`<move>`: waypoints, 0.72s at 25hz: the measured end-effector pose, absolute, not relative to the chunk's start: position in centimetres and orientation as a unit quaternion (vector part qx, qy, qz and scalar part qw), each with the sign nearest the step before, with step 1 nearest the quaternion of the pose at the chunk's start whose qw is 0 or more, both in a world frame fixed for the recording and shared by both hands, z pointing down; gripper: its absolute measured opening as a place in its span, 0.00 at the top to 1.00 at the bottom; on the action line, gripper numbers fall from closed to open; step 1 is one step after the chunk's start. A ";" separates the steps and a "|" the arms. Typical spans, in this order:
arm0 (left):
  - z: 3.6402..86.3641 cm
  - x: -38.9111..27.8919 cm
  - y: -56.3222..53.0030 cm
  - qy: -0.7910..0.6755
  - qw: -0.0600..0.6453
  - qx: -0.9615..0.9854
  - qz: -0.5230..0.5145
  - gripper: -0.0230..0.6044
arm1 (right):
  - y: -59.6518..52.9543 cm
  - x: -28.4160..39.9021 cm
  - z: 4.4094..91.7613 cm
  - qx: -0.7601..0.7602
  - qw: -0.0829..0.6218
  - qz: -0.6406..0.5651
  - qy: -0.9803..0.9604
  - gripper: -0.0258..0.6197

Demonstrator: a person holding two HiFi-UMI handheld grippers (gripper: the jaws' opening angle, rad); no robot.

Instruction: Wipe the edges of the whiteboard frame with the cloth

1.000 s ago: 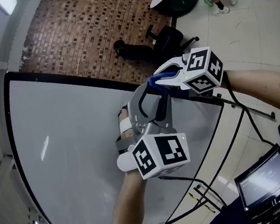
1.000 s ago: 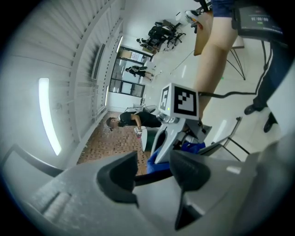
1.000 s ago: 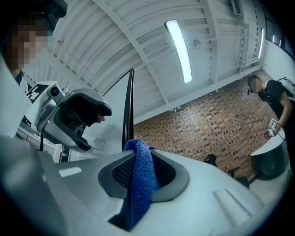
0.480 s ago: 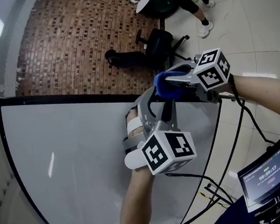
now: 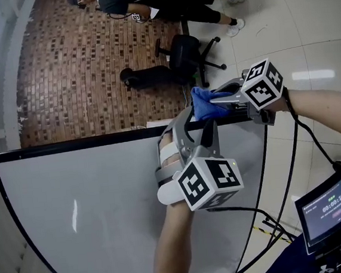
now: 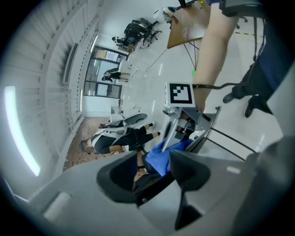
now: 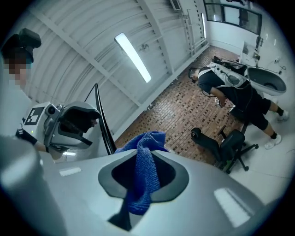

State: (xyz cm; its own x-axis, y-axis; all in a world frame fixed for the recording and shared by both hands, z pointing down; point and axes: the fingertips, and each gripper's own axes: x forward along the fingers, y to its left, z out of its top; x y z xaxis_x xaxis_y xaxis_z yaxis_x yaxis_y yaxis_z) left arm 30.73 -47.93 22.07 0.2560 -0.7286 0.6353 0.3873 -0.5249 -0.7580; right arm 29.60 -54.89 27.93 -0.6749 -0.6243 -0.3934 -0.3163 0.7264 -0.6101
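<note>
Jaws of the right gripper (image 5: 214, 101) (image 7: 144, 184) are closed narrow on the blue cloth (image 5: 205, 104) (image 7: 146, 168), which is pinched between them. The cloth's long axis runs along the jaws. Its bunched end sticks out past the tips, and a short tail trails back toward the gripper body.

In the head view the bunched end points to the picture's left. It sits right at the black top edge of the whiteboard frame (image 5: 69, 144), near the board's right-hand corner. Contact between cloth and frame cannot be confirmed.

The right forearm (image 5: 327, 109) enters from the right edge and reaches leftward across the picture. The marker cube is uppermost on the gripper, and a black cable hangs from it down the board's right side.

The left gripper (image 5: 189, 128) (image 6: 152, 177) lies over the white board surface (image 5: 94, 212) with its tips at the same top edge, just below and beside the cloth. Its jaws stand partly apart. A dark strip of frame shows between them, with the cloth (image 6: 162, 156) just beyond. No pressing of the pads on the frame is evident.

The left forearm (image 5: 172, 250) rises from the bottom of the picture over the board.

Beyond the frame lie a brick-patterned floor (image 5: 74, 70), a black office chair (image 5: 185, 48) and a bent-over person (image 7: 235, 92). A lit screen (image 5: 330, 207) sits at lower right.
</note>
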 end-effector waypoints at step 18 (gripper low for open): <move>29.0 31.9 -46.9 0.060 0.445 -0.643 -0.620 0.62 | -54.7 28.8 37.2 -0.304 0.272 -0.313 0.858 0.88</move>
